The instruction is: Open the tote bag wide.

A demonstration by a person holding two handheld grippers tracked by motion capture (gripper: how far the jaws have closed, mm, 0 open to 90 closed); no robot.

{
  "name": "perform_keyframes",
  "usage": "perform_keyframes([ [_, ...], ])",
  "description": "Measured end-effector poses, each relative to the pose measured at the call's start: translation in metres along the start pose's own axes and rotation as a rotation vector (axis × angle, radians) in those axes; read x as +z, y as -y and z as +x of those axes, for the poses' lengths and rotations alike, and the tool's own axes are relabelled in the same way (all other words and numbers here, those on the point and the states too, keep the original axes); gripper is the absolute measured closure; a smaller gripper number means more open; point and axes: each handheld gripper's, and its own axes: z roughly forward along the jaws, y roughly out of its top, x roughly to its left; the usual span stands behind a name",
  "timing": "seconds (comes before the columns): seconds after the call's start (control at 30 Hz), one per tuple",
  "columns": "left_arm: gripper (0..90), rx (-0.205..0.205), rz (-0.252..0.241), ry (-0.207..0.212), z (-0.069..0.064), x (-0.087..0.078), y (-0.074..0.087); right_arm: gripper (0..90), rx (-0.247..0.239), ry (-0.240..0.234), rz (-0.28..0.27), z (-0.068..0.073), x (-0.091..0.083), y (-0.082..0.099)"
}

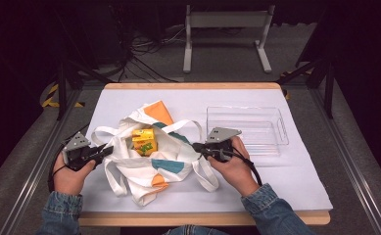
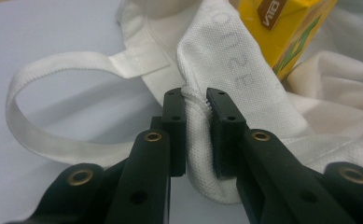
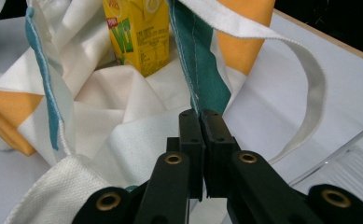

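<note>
Tote bag (image 1: 149, 156): high view, mid-table, mouth spread between both grippers; yellow carton (image 1: 143, 140) upright inside; clear tray (image 1: 247, 128) beside it holds nothing, so unpacking seems hardly begun.
Left gripper (image 2: 197, 100): left gripper view, jaws pinching the white rim; faint reversed lettering, unreadable.
Right gripper (image 3: 200, 113): right gripper view, clamped on the teal hem; carton reads "Vi".

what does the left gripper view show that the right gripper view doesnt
Left gripper view: faint mirrored lettering on the white fabric, and jaws pinching a folded white bag edge.

Right gripper view: the bag's teal and orange panels, the clear plastic tray, and jaws shut on the teal edge.

Both: the tote bag and yellow juice carton.
</note>
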Motion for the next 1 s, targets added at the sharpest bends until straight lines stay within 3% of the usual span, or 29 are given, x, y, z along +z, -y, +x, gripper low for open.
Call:
perform_keyframes([
  [0.23, 77.8, 0.014, 0.018, -0.004, 0.0, 0.013, 0.009, 87.7, 0.013, -0.017, 0.044, 0.001, 0.013, 0.012],
  [0.63, 75.5, 0.02, -0.021, 0.017, 0.003, 0.026, 0.023, 87.4, 0.036, -0.032, 0.113, -0.001, 0.027, 0.029],
  [0.73, 75.4, -0.003, -0.023, 0.021, 0.003, 0.027, 0.025, 87.3, 0.043, -0.035, 0.126, -0.002, 0.028, 0.031],
  [0.83, 75.2, 0.001, -0.022, 0.018, 0.003, 0.028, 0.025, 87.2, 0.043, -0.039, 0.134, -0.002, 0.029, 0.032],
  [0.93, 73.0, -0.007, -0.026, 0.011, 0.001, 0.026, 0.025, 86.9, 0.047, -0.04, 0.145, -0.003, 0.03, 0.033],
  [1.0, 63.6, -0.028, -0.045, -0.001, 0.003, 0.023, 0.024, 85.5, 0.051, -0.037, 0.139, -0.004, 0.028, 0.032],
])
